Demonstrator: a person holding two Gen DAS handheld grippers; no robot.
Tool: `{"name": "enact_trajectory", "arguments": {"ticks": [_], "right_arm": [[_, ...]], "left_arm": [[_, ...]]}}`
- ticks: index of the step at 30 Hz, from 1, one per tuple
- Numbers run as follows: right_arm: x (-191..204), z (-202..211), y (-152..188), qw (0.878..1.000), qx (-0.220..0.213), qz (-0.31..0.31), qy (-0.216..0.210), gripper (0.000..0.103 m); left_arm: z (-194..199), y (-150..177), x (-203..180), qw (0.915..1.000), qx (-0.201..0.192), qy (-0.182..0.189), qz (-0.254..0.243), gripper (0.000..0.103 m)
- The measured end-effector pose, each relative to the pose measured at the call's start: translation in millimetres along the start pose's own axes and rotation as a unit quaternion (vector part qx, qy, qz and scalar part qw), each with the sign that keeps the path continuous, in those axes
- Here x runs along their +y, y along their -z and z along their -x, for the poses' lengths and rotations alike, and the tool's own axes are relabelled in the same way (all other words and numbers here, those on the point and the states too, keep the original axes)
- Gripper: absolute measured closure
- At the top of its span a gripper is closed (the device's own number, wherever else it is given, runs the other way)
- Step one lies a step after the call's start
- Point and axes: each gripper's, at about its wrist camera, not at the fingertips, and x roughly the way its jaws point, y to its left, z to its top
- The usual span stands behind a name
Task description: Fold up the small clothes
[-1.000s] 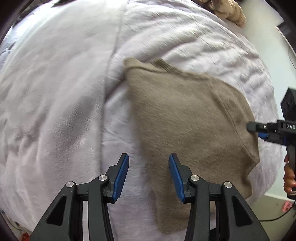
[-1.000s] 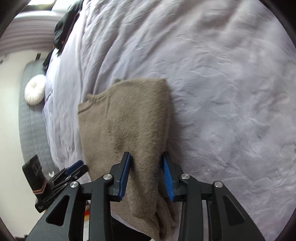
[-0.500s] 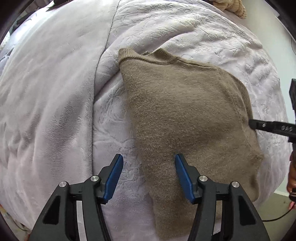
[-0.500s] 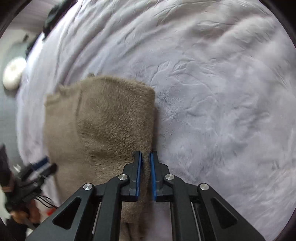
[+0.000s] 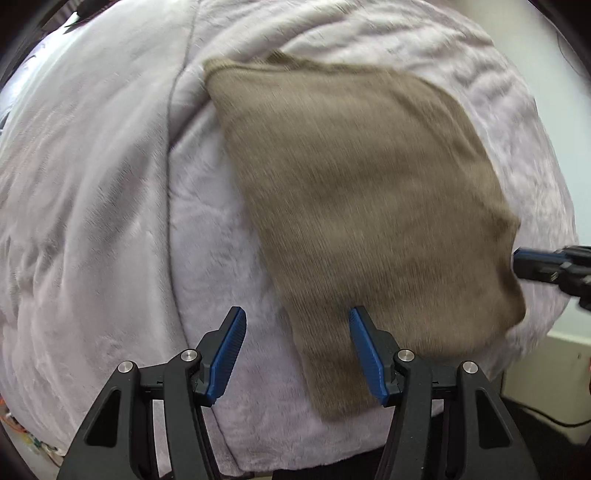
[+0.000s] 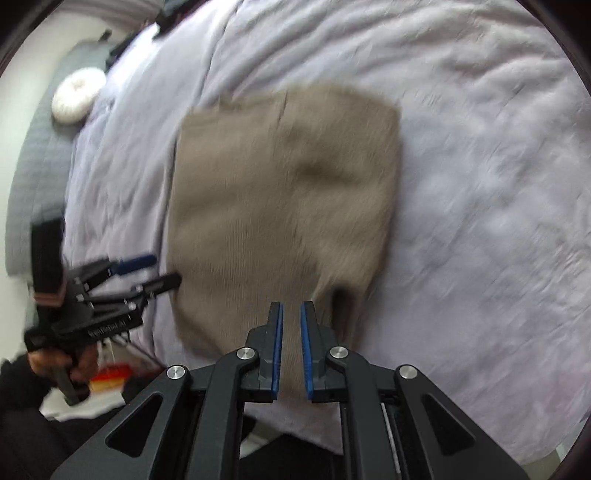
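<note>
A tan knit garment (image 5: 362, 192) lies flat on the lavender blanket (image 5: 110, 221). My left gripper (image 5: 295, 352) hangs open over the garment's near left edge, the fabric reaching under its right finger only. From the right wrist view the left gripper (image 6: 153, 272) shows open beside the garment (image 6: 284, 192), a hand (image 6: 74, 365) holding it. My right gripper (image 6: 291, 347) is shut on the garment's near edge, where the fabric rises in a small ridge toward the pads. In the left wrist view its tip (image 5: 532, 264) meets the garment's right edge.
A white round cushion (image 6: 77, 96) lies on a grey quilted surface (image 6: 33, 177) beyond the bed's far side. Dark items (image 6: 162, 22) sit at the blanket's top edge. The bed drops off near a pale wall (image 5: 569, 147); something red and yellow (image 6: 107, 376) lies on the floor.
The right gripper closed on the garment's near edge and swung sideways with it. The left gripper opened wider and shifted over the garment's left edge.
</note>
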Motion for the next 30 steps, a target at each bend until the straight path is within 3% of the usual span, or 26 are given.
{"name": "enact_trajectory", "arguments": {"ticks": [5,11,18,30], "right_arm": [[-17,-44,16,0.998,0.063,-0.018,0.024,0.096],[-33,-10,16,0.998,0.04,-0.05,-0.016,0.092],[-45,20,6,0.996,0.0,-0.084,0.001,0.092],[-18,14,-9,0.996,-0.005,-0.088,0.008,0.092]], "left_arm": [[-9,6,-5,0.9998,0.019,0.008,0.001,0.043],[0,15,1,0.9999,0.011,0.008,0.006,0.043],[16,23,16,0.9999,0.003,0.003,0.015,0.043],[53,19,39,0.9985,-0.018,-0.019,0.048,0.043]]}}
